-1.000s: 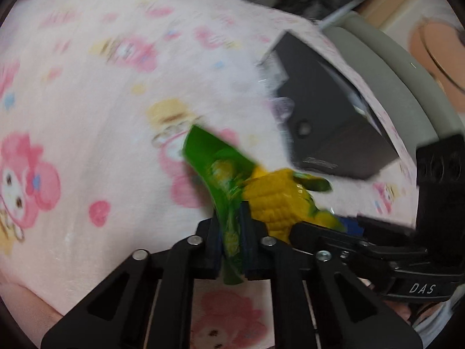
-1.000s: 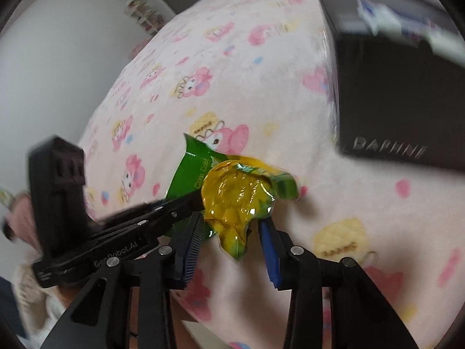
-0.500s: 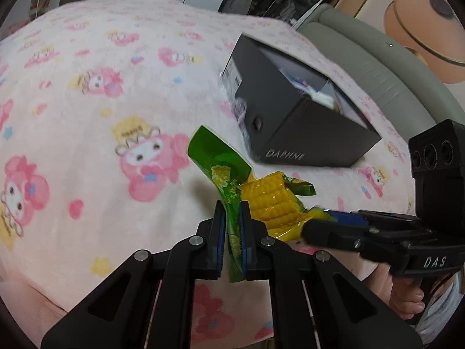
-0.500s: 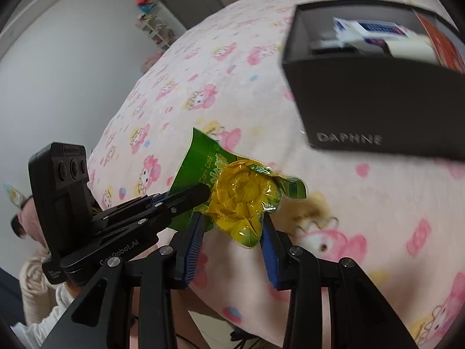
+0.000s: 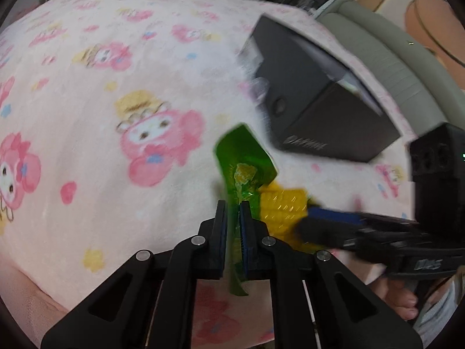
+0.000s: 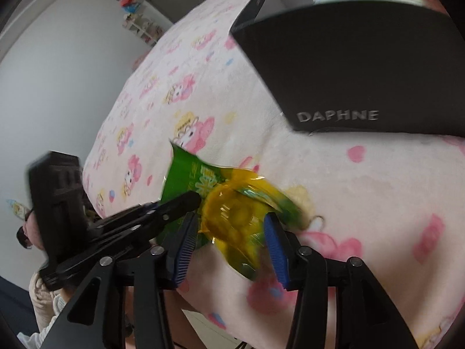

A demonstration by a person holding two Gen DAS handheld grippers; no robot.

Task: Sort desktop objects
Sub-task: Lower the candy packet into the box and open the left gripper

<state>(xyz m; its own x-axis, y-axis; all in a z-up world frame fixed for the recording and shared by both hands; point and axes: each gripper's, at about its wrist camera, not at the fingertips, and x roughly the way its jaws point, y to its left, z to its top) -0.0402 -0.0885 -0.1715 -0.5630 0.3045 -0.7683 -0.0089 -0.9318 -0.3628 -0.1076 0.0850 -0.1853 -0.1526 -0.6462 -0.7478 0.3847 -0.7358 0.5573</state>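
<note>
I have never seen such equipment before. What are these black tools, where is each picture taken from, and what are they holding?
There is no robot here. A person holds one hand-held gripper in each hand, and each has a wide-angle camera looking forward along its two fingers. One picture comes from the left gripper, the other from the right gripper.

Both hold the same corn packet, a yellow cob in green and clear wrapping. The left gripper pinches the flat green edge; the right gripper's blue pads sit on either side of the cob. The packet is held above a pink cartoon blanket.

On the blanket stands an open black box marked DAPHNE, with some items inside, too blurred to name.
</note>
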